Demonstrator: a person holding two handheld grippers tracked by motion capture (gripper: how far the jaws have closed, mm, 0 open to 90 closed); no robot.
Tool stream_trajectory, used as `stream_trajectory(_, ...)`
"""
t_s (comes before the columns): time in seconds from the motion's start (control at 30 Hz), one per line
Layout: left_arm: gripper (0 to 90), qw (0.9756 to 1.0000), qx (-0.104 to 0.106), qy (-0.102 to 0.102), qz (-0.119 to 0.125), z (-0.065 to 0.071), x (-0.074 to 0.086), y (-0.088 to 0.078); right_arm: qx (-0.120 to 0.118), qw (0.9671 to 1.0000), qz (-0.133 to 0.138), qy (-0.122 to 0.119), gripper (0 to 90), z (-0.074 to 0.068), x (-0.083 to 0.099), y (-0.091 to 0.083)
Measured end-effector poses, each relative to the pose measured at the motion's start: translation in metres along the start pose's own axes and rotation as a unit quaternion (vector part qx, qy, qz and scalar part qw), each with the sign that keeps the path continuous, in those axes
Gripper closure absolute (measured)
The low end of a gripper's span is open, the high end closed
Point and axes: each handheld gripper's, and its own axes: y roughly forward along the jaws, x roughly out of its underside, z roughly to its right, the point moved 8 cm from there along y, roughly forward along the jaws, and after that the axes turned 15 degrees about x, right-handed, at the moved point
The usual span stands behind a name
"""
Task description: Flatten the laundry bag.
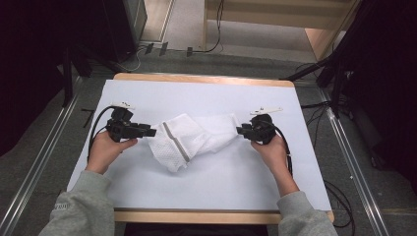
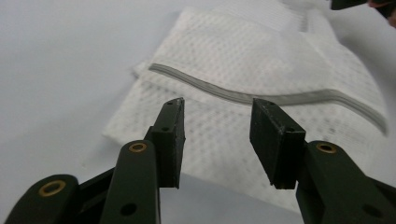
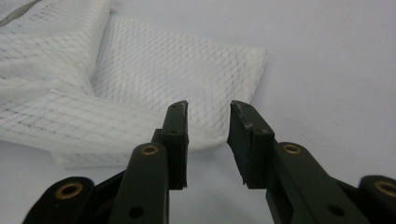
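Observation:
A white mesh laundry bag (image 1: 189, 139) with a grey zipper strip (image 1: 177, 142) lies folded over itself in the middle of the white table. My left gripper (image 1: 150, 132) is at the bag's left edge, open, its jaws just above the mesh (image 2: 224, 140) below the zipper strip (image 2: 261, 95) with nothing between them. Open too, my right gripper (image 1: 241, 131) sits at the bag's right end. In the right gripper view its jaws hover over a corner of the mesh (image 3: 205, 102), not closed on it.
The white table top (image 1: 246, 182) has bare room in front of and behind the bag. A wooden rim (image 1: 196, 216) runs along the near edge. Cables (image 1: 339, 196) trail on the floor at right, and dark stands (image 1: 66, 73) flank the table.

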Motion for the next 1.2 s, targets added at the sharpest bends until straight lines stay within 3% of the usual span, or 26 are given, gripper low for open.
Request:
stream_trajectory(0.17,55.3,0.9999,-0.008,-0.007,0.002,-0.022,-0.009,0.011,0.001,1.0,-0.003,0.004,68.6,0.001,0.004,0.001)
stream_trajectory(0.23,55.2,0.9999,-0.012,-0.001,-0.002,-0.03,-0.012,0.016,0.001,1.0,-0.005,0.006,68.3,0.001,0.006,0.0)
stream_trajectory(0.47,53.3,0.9998,-0.015,-0.001,-0.013,-0.048,-0.02,0.036,0.003,1.0,-0.002,0.003,66.7,0.002,0.012,-0.003)
stream_trajectory(0.63,51.4,0.9993,-0.022,-0.002,-0.029,-0.06,-0.015,0.046,0.004,1.0,-0.002,0.007,64.3,0.003,0.016,-0.003)
stream_trajectory(0.77,54.0,0.9997,-0.007,-0.008,-0.021,-0.061,-0.013,0.045,0.008,0.9999,-0.005,0.006,62.0,0.004,0.018,-0.001)
stream_trajectory(0.87,63.4,0.9993,0.007,-0.014,-0.034,-0.056,-0.01,0.049,0.011,0.9999,-0.003,0.011,60.1,0.006,0.015,0.004)
stream_trajectory(1.03,86.7,0.9987,-0.001,-0.014,-0.049,-0.052,-0.007,0.052,0.014,0.9998,-0.009,0.014,57.4,0.011,0.009,0.015)
stream_trajectory(1.2,90.0,0.9983,0.004,-0.025,-0.053,-0.049,-0.004,0.049,0.012,0.9996,-0.014,0.021,56.7,0.014,0.0,0.028)
